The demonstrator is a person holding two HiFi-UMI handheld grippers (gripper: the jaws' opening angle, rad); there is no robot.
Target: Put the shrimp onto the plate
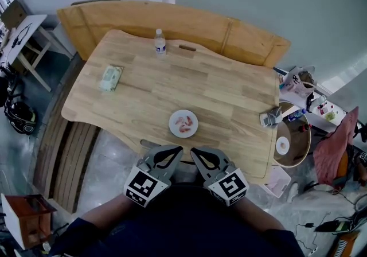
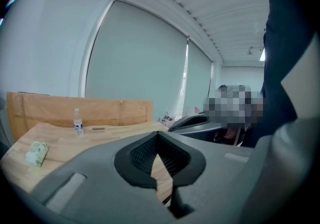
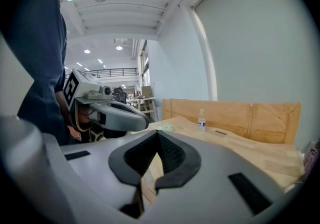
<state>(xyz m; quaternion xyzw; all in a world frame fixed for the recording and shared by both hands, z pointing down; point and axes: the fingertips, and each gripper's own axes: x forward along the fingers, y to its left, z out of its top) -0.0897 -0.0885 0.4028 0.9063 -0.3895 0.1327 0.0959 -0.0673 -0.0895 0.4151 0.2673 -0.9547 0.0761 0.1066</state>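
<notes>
A small white plate (image 1: pixel 172 122) sits on the wooden table (image 1: pixel 229 95) near its front edge, with pink shrimp (image 1: pixel 184 124) lying on it. Both grippers hover side by side just below the plate, at the table's front edge. My left gripper (image 1: pixel 178 149) (image 2: pixel 159 137) is shut with nothing between its jaws. My right gripper (image 1: pixel 195 151) (image 3: pixel 157 136) is also shut and empty. Neither gripper view shows the plate, which is hidden behind the jaws.
A water bottle (image 1: pixel 160 42) (image 2: pixel 77 122) (image 3: pixel 201 119) stands at the table's far edge beside a small dark object (image 1: pixel 187 48). A green packet (image 1: pixel 110 77) (image 2: pixel 37 152) lies at the left. A grey device (image 1: pixel 270 117) rests on the right edge. Wooden boards (image 1: pixel 189 23) lean behind.
</notes>
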